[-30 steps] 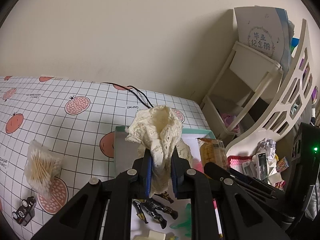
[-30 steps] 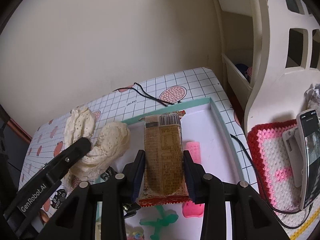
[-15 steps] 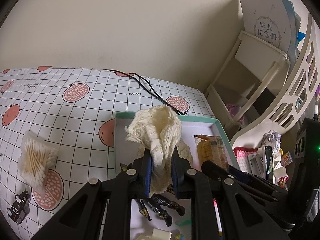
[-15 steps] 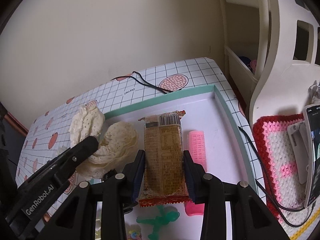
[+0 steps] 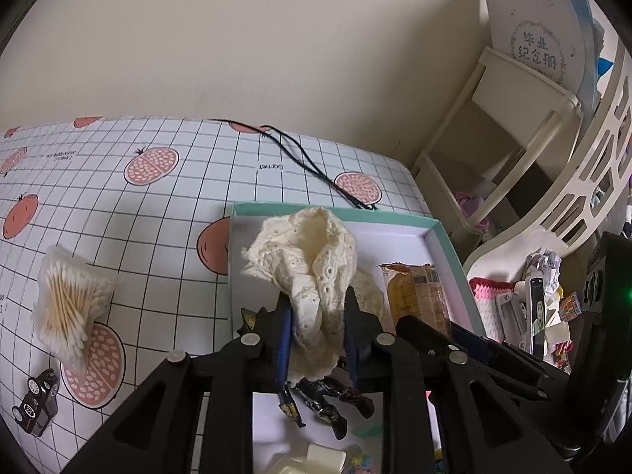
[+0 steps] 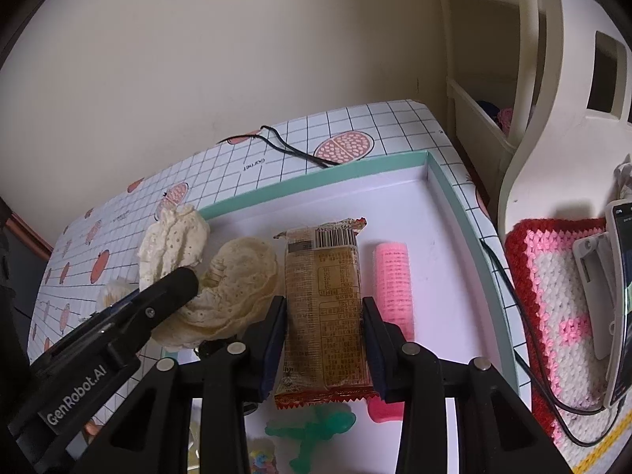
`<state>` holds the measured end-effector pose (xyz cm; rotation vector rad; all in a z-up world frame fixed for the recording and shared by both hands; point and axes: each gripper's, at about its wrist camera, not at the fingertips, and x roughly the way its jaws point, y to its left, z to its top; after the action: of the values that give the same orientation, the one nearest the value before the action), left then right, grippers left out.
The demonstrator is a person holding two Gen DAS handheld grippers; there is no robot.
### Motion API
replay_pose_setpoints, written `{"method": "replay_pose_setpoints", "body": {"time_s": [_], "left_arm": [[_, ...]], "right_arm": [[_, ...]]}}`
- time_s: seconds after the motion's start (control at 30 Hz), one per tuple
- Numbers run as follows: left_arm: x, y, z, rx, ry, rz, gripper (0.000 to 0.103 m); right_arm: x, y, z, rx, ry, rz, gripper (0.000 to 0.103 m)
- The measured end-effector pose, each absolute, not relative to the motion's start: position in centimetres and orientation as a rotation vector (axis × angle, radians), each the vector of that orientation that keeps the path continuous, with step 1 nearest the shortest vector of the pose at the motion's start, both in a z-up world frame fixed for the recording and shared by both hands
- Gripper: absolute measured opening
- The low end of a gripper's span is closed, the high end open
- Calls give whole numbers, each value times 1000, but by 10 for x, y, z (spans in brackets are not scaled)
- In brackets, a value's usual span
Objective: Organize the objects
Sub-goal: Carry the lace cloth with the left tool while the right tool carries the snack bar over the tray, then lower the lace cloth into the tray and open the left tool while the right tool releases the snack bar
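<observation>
A cream lace cloth [image 5: 312,272] is pinched upright in my left gripper [image 5: 318,308], which is shut on it over the left part of a teal-rimmed white tray [image 5: 335,217]. In the right wrist view the same cloth [image 6: 221,276] droops from the left gripper's fingers [image 6: 173,288] onto the tray [image 6: 316,185]. My right gripper [image 6: 323,316] is shut on a brown snack packet [image 6: 323,296] lying lengthwise over the tray. A pink hair roller [image 6: 393,288] lies just right of the packet.
A bag of cotton swabs [image 5: 67,308] and a toy car [image 5: 35,407] sit on the checked tablecloth to the left. A black figurine [image 5: 328,395] and green toy [image 6: 316,430] lie in the tray. White shelf [image 5: 513,138], crocheted mat [image 6: 553,276] and phone [image 6: 624,296] crowd the right.
Both grippers have sunk and moved forward over the tray, each keeping its hold. The lace cloth now hangs lower, its lower end resting in the tray beside the packet.
</observation>
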<state>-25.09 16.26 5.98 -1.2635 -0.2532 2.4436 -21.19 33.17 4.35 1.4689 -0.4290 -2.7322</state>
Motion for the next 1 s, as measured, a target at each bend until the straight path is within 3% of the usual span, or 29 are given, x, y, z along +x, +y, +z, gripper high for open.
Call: {"method": "replay_pose_setpoints", "body": {"time_s": [0.43, 0.7, 0.9, 1.0], "left_arm": [[-252, 162, 61, -1287, -254, 2427, 45], [-252, 155, 74, -1282, -264, 2440, 50], [-250, 148, 87, -1252, -260, 2473, 63], [-251, 146, 88, -1257, -251, 2487, 64]], "right_arm": [[-212, 330, 40, 1494, -405, -2729, 41], [-211, 332, 49, 1468, -409, -2748, 43], [-209, 333, 56, 1449, -414, -2768, 43], [-208, 332, 57, 1441, -415, -2772, 51]]}}
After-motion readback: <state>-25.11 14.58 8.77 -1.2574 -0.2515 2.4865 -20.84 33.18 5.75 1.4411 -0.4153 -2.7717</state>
